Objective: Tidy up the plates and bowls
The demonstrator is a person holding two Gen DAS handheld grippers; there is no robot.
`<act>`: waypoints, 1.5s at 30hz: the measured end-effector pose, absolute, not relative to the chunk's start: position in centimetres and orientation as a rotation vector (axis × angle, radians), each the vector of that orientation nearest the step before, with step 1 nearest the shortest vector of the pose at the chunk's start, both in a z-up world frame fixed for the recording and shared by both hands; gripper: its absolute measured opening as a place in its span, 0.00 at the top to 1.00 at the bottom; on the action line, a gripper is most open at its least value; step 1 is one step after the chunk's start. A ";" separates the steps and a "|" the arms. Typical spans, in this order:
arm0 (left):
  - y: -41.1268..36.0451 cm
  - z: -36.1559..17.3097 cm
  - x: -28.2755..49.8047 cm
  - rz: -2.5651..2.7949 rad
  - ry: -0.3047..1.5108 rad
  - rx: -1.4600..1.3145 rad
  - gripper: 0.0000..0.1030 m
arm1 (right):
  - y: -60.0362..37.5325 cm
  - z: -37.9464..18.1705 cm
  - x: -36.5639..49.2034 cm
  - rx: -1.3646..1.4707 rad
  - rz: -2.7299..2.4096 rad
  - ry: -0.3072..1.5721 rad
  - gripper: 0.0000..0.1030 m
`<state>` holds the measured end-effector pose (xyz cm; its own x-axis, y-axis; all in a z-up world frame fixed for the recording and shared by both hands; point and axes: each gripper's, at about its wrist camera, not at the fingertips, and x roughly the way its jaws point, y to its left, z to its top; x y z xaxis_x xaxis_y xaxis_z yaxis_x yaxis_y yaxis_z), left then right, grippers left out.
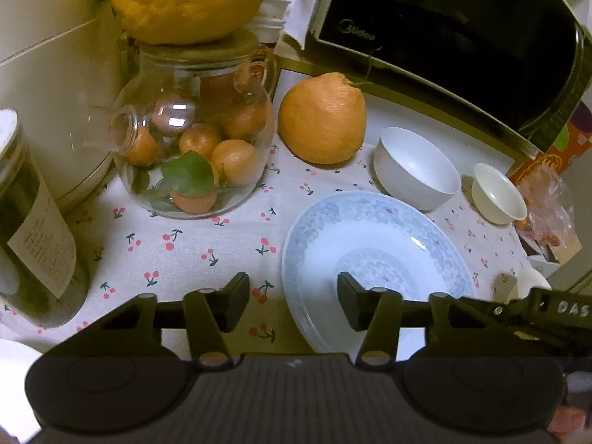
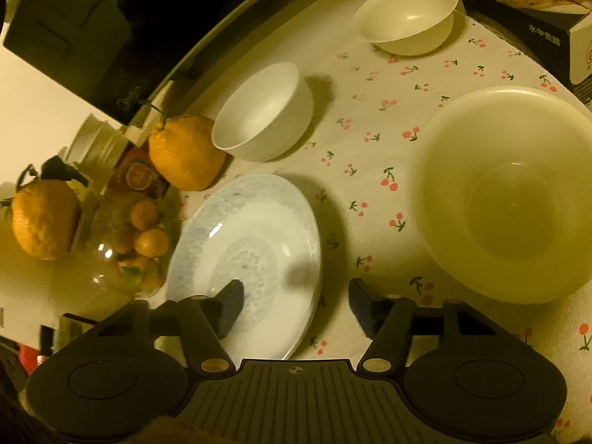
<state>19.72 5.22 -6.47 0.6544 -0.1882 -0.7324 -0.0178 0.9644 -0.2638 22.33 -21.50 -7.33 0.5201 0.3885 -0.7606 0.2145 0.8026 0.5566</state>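
The left gripper [image 1: 292, 301] and right gripper [image 2: 296, 307] are open, with opposite edges of the blue plate [image 1: 373, 255] between the fingers, not yet pinched. If squeezed unevenly, it could tip. Both white bowls [image 1: 416, 166] [image 1: 497, 192] are empty; little oranges are kept in the glass jar [image 1: 192, 140].

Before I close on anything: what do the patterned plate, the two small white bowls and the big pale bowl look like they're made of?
Patterned plate: glazed ceramic or opal glass, glossy, sharp highlights on its rim.
Larger white bowl: glazed porcelain by the look, smooth, thin rim.
Smaller white bowl: likely the same, slightly creamier.
Big pale bowl: probably plastic, duller sheen and a moulding dot at its centre; not certain.
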 end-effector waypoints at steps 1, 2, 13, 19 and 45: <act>5.3 -6.6 19.8 -0.095 0.856 -0.266 0.58 | -21.4 -7.4 22.4 0.652 0.106 1.035 0.52; 5.4 -6.8 19.9 -0.092 0.857 -0.274 0.60 | -21.3 -7.5 22.5 0.643 0.101 1.030 0.55; 5.6 -8.1 20.3 -0.101 0.876 -0.353 0.78 | -20.7 -8.2 22.9 0.623 0.105 1.004 0.78; 5.7 -8.2 20.4 -0.108 0.867 -0.363 0.88 | -20.9 -8.3 22.7 0.624 0.102 0.998 0.86; 3.6 -6.9 16.6 -0.214 0.857 -0.193 0.90 | -22.3 -5.5 18.9 0.540 0.102 0.985 0.87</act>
<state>16.63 3.59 -6.93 0.6361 -0.2634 -0.7253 0.1091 0.9612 -0.2534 18.93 -22.32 -5.52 0.5592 0.3210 -0.7644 0.1569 0.8643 0.4778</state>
